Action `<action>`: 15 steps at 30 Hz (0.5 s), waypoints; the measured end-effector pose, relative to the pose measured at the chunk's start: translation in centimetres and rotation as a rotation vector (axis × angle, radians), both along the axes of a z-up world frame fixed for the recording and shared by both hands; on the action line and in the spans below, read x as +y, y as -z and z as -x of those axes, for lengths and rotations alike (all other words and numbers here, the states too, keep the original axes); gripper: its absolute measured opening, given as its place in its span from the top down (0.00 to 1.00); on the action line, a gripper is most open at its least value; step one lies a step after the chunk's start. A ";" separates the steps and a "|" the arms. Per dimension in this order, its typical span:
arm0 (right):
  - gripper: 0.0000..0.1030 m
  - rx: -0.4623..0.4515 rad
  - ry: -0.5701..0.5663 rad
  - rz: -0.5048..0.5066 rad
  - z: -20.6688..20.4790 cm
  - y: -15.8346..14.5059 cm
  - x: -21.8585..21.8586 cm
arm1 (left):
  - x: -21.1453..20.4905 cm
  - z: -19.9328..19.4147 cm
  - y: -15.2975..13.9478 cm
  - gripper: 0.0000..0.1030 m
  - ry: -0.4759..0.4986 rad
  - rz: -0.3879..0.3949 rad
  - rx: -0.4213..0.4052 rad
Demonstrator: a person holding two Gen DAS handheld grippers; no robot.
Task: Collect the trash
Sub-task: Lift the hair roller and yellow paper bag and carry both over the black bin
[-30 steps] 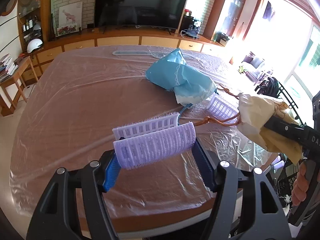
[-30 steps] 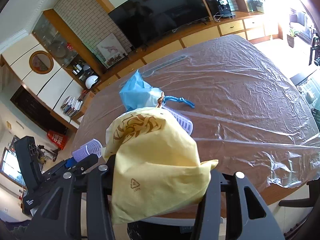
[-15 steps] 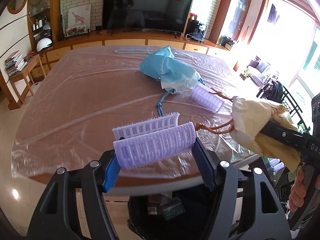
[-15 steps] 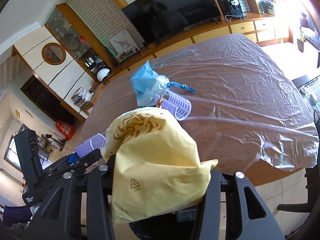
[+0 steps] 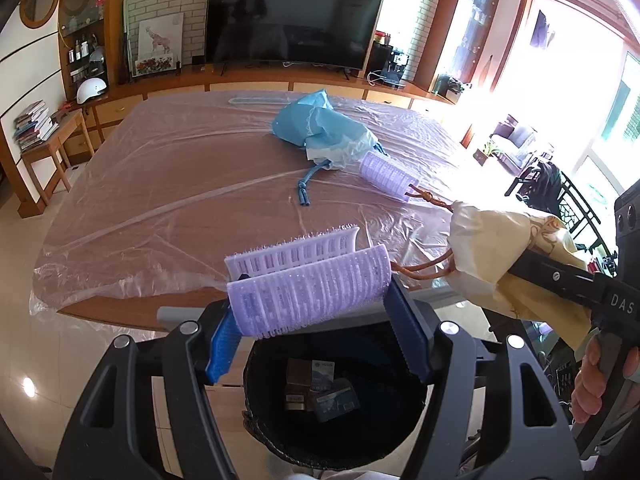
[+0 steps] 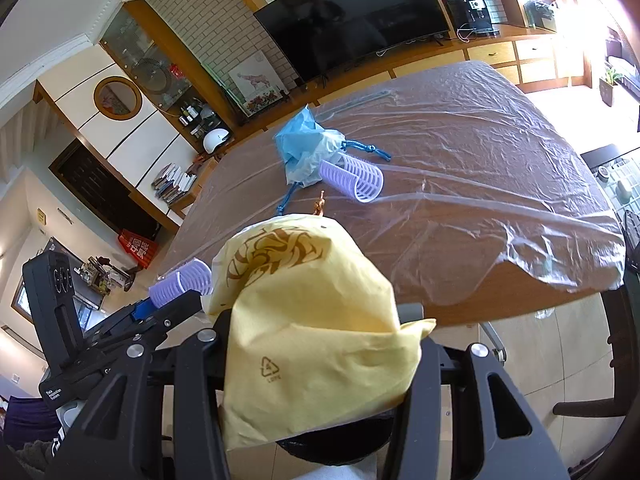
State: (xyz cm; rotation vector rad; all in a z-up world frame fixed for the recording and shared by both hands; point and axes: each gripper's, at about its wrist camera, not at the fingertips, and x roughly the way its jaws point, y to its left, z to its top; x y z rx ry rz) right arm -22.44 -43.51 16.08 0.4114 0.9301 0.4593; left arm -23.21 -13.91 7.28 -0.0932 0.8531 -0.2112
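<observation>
Bin (image 5: 336, 420) with black liner on the floor below both grippers. Left gripper (image 5: 312, 316) clamped on lilac hair roller (image 5: 308, 292); right gripper (image 6: 316, 364) clamped on crumpled yellow bag (image 6: 308, 320). Second roller (image 6: 352, 178) and blue bag (image 6: 304, 148) lying on table (image 6: 480, 200).

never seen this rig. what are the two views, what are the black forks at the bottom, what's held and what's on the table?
No robot: a person holds a hand-held two-finger gripper in each hand, each carrying a fisheye camera that looks along its fingers. The black forks are those fingers.

Left wrist view: the left gripper is closed on a lilac hair roller, above a black trash bin with some boxes inside. At the right edge you see the person's hand on the other tool.

Right wrist view: the right gripper clamps a crumpled yellow bag.

On the plastic-covered table: a blue drawstring bag and a second roller.
</observation>
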 end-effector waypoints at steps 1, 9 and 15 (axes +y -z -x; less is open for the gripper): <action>0.57 0.000 0.001 -0.001 0.1 0.0 0.1 | 0.0 0.2 -0.1 0.35 0.004 0.002 -0.001; 0.57 0.014 0.034 0.022 3.0 -0.1 1.4 | 0.9 2.4 -0.1 0.35 0.048 0.013 0.002; 0.57 0.033 0.071 0.030 5.9 0.3 2.5 | 1.7 4.6 0.2 0.35 0.089 0.008 0.011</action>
